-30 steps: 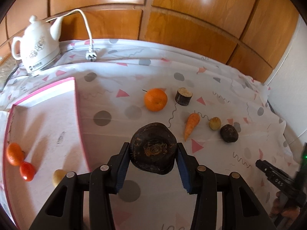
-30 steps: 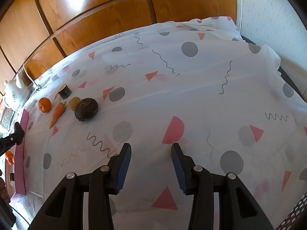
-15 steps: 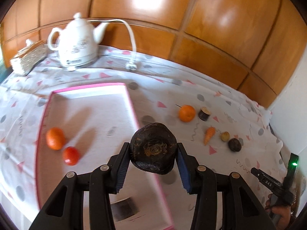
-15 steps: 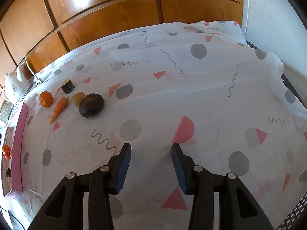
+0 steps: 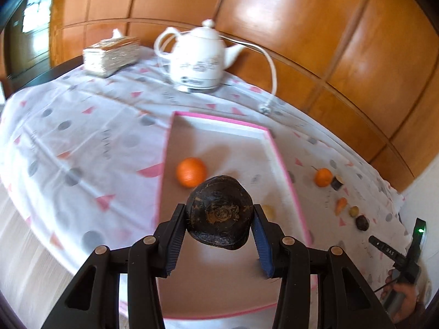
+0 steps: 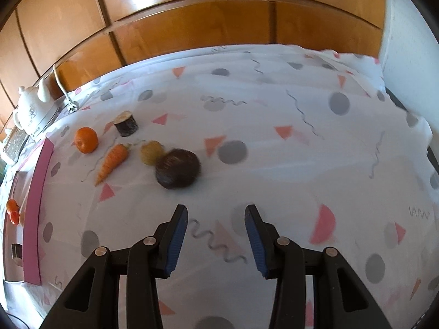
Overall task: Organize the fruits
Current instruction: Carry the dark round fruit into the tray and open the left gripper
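Observation:
My left gripper [image 5: 219,216] is shut on a dark round fruit [image 5: 219,212] and holds it above the pink-rimmed tray [image 5: 277,156]. In the tray lie an orange [image 5: 191,172] and a small yellow fruit [image 5: 268,210]. My right gripper [image 6: 216,219] is open and empty above the tablecloth. Ahead of it to the left lie a dark round fruit [image 6: 177,168], a small yellow fruit [image 6: 151,152], a carrot [image 6: 111,163], an orange [image 6: 86,139] and a dark cylinder piece [image 6: 126,123]. The tray's pink edge [image 6: 37,208] shows at far left.
A white electric kettle [image 5: 199,60] with cord stands behind the tray, beside a woven box [image 5: 111,54]. Wood panelling runs along the back. The table's left edge drops to the floor [image 5: 24,260]. The right gripper's handle and hand [image 5: 403,288] show at the lower right.
My left gripper has swung left with the dark fruit, from the loose produce to over the tray. My right gripper has moved closer to the dark fruit and carrot.

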{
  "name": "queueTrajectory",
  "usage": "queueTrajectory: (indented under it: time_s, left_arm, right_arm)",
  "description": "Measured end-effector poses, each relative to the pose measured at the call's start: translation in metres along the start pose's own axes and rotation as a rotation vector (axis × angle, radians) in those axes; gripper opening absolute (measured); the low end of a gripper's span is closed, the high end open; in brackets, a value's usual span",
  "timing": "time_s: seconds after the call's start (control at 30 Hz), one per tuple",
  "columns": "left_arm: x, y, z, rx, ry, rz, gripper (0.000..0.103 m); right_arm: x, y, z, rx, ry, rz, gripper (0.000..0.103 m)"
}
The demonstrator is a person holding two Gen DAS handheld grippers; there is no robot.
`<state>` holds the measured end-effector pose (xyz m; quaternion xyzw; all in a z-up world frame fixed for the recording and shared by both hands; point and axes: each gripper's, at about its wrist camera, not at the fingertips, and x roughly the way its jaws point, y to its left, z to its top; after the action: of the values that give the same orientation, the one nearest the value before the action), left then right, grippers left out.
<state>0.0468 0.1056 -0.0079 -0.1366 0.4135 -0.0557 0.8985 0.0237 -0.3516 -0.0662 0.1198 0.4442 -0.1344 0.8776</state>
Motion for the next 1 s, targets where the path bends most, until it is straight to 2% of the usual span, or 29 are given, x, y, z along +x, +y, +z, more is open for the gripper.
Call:
queueTrajectory:
  time_s: [0.13, 0.4, 0.5, 0.67, 0.87, 1.0]
  left_arm:
    - [-0.009, 0.017, -0.012, -0.017, 0.005, 0.017, 0.047]
    - [-0.021, 0.026, -0.028, -0.015, 0.016, 0.001, 0.047]
    - [-0.022, 0.025, -0.028, -0.006, 0.015, -0.007, 0.047]
    - [-0.021, 0.019, -0.027, 0.001, 0.022, -0.025, 0.047]
    - [-0.010, 0.011, -0.019, -0.013, 0.043, -0.046, 0.047]
    - [-0.001, -0.001, -0.009, -0.008, 0.049, -0.055, 0.047]
  right_arm:
    - [0.003, 0.016, 0.008, -0.045, -0.007, 0.016, 0.044]
    - [0.015, 0.054, 0.033, -0.160, -0.027, 0.027, 0.044]
    - [0.024, 0.065, 0.045, -0.205, -0.032, 0.014, 0.044]
    - [0.048, 0.079, 0.056, -0.305, 0.016, -0.005, 0.044]
    - [0.062, 0.085, 0.052, -0.396, 0.052, -0.016, 0.044]
    - [0.062, 0.083, 0.050, -0.397, 0.045, -0.006, 0.043]
